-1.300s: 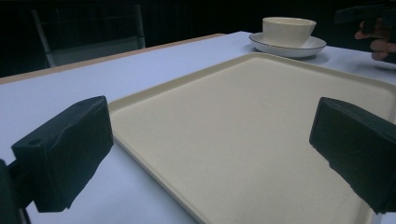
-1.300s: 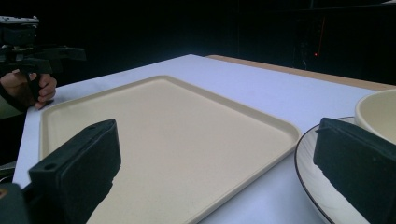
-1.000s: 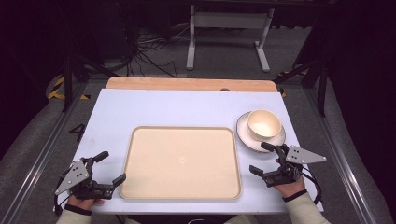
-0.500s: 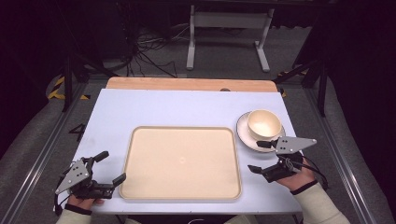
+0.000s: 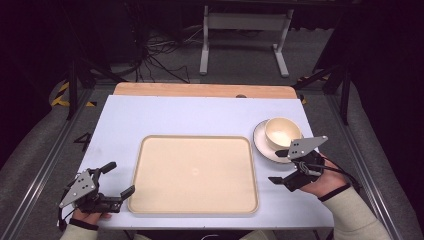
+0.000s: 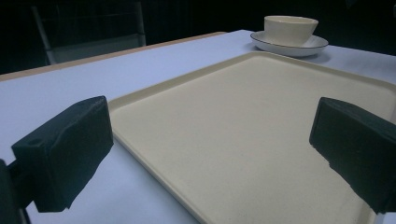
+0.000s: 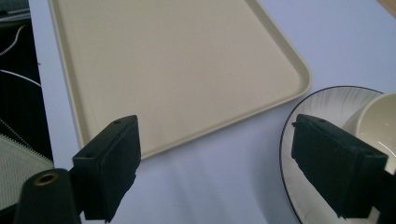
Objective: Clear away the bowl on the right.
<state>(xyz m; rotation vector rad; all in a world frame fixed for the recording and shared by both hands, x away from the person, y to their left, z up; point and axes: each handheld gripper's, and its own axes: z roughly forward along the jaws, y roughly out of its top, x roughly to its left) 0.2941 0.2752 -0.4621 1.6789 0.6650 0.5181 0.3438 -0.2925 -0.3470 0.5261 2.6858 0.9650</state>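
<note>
The left claw (image 5: 114,178) rests low on the bench (image 5: 200,115) just off the tray's (image 5: 195,172) near-left corner, jaws spread wide with nothing between them. The tray lies flat at the middle of the bench and carries nothing. To the tray's right, at its far corner, a cup (image 5: 282,132) stands upright in a saucer (image 5: 262,145), both apart from the tray's rim. The right claw (image 5: 280,167) hovers just right of the tray, near side of the saucer, released; one jaw hangs over the saucer's rim. By my reading, the work has barely begun: cup and saucer are ungrasped, and reaching, gripping and any move onto the tray remain.
</note>
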